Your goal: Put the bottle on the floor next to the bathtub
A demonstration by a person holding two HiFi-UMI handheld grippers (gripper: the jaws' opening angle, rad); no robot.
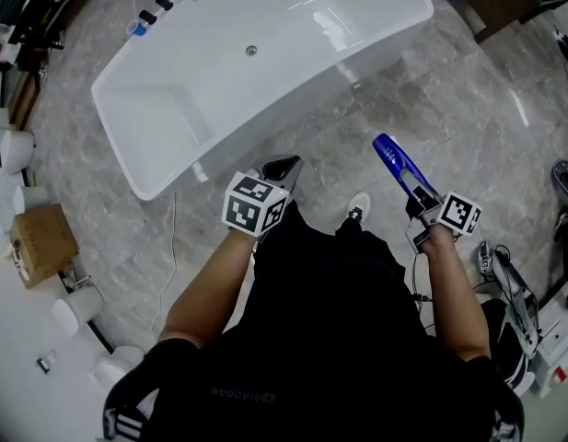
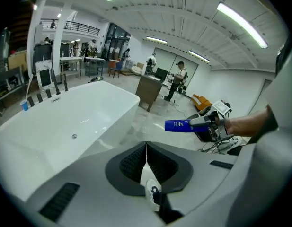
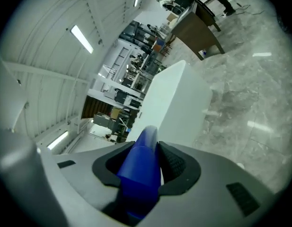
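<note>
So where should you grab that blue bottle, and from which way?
Around its body near one end, coming from that end, just as the right tool does now. The blue bottle is long and slim, so the jaws close on its two opposite sides and the rest sticks out in front, probably easy to set on the floor by the bathtub.

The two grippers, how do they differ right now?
The left gripper is shut on nothing; the right gripper is clamped on the blue bottle. In the head view the left gripper sits closer to the bathtub than the right gripper. Both carry marker cubes.
</note>
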